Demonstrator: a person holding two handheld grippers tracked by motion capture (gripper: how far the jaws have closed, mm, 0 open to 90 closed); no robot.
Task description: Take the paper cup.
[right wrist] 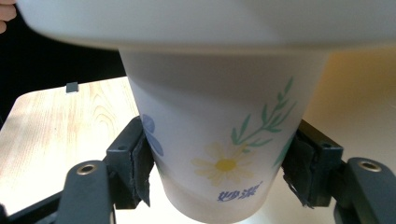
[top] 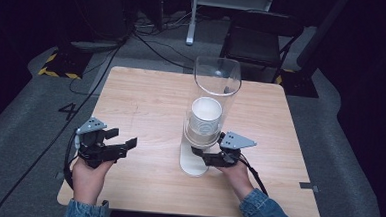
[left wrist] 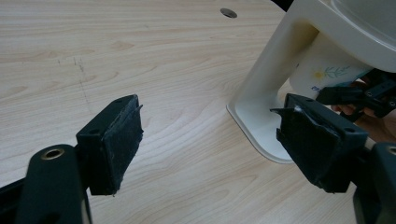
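A cup dispenser stands mid-table: a clear tube (top: 217,82) on a white stand (top: 192,163), with a stack of white paper cups (top: 206,111) inside. The lowest paper cup (right wrist: 219,140), printed with a daisy and green leaves, hangs out below the dispenser's white ring (right wrist: 210,23). My right gripper (right wrist: 217,163) is shut on this cup, one pad (right wrist: 140,163) pressing on each side. It reaches in under the tube from the right (top: 201,156). My left gripper (top: 124,140) stands open over bare wood left of the stand (left wrist: 266,84), with nothing between its jaws.
The wooden table (top: 146,101) has free room to the left and behind the dispenser. A small round hole (left wrist: 228,12) marks the tabletop. A black chair (top: 262,39) stands behind the table, and cables trail over the grey floor (top: 149,43).
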